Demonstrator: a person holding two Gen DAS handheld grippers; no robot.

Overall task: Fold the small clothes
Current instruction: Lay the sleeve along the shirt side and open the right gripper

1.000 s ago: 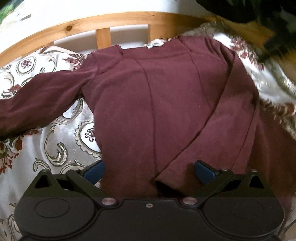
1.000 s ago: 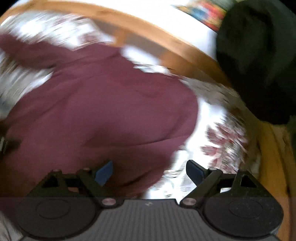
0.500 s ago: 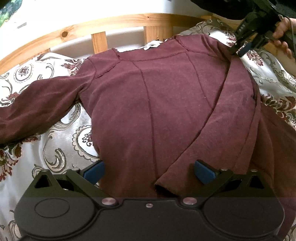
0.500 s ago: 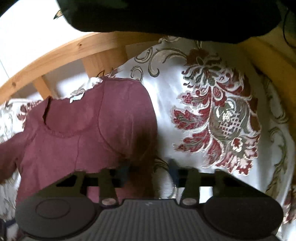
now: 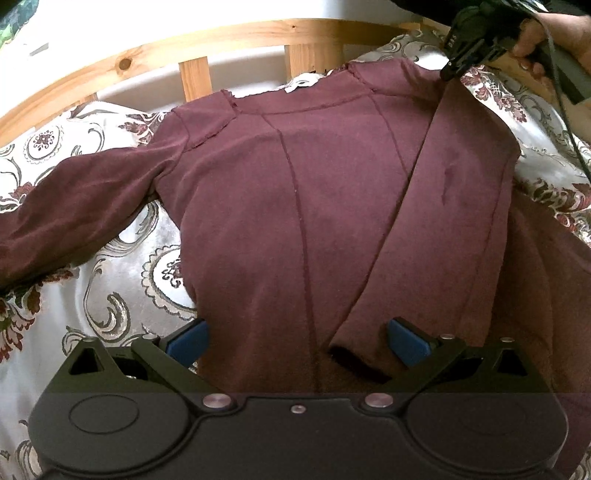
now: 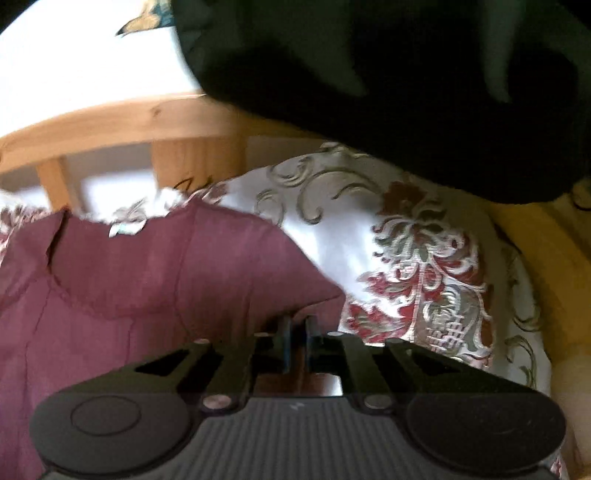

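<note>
A: Left wrist view first. Left hand-held gripper [image 5: 297, 341] spread wide, low over the hem of the top [image 5: 295, 206], blue pads [image 5: 188, 341] either side of the cloth, not pressing. Top lying flat on the bed cover [image 5: 122, 266], neck toward the wooden rail [image 5: 155, 55] far ahead. One sleeve [image 5: 74, 214] stretched out ahead and to the left; other sleeve [image 5: 436, 229] already folded across the body, cuff just ahead of the right pad.

B: And far ahead to the right?

A: Right hand-held gripper [image 5: 448, 72], held in a hand [image 5: 554, 33], tips down at the shoulder of the top.

B: Right wrist view, then.

A: Blurred. Jaws nearly together, opening a little, right at the shoulder edge of the top [image 6: 166, 280]. Cloth looks to run in between the pads, but too smeared to call it pinched or free. Bed cover [image 6: 424, 258] ahead to the right, rail [image 6: 110, 122] beyond, a dark sleeve [image 6: 406, 74] overhead.

B: Step in hand?

A: Likely tidying the right-side fold at the shoulder. Left sleeve not yet folded.

B: Next move?

A: Probably a clean release at the shoulder without dragging the fold, then a reach to the outstretched sleeve. Calls for a pinch near its cuff or seam and a carry across the body, keeping the layer underneath flat.
</note>
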